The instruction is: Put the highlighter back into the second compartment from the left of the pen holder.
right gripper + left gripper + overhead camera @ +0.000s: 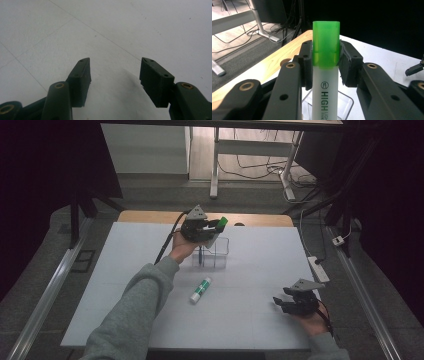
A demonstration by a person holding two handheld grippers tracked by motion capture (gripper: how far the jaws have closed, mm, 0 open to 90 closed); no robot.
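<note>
The green-capped highlighter [326, 72] is clamped between the jaws of the left gripper [202, 228], cap pointing away from the hand, held above the clear plastic organiser [216, 254] that stands near the desk's [260, 320] far edge. A glue stick [200, 289] lies toward the desk's middle. Near the right front corner the right gripper [115, 75] hovers with its jaws apart and nothing between them.

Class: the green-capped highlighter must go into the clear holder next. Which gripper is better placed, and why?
Left. The left gripper already clamps the highlighter right above the clear holder. The right gripper is open, holding nothing, near the table's front right corner.
</note>
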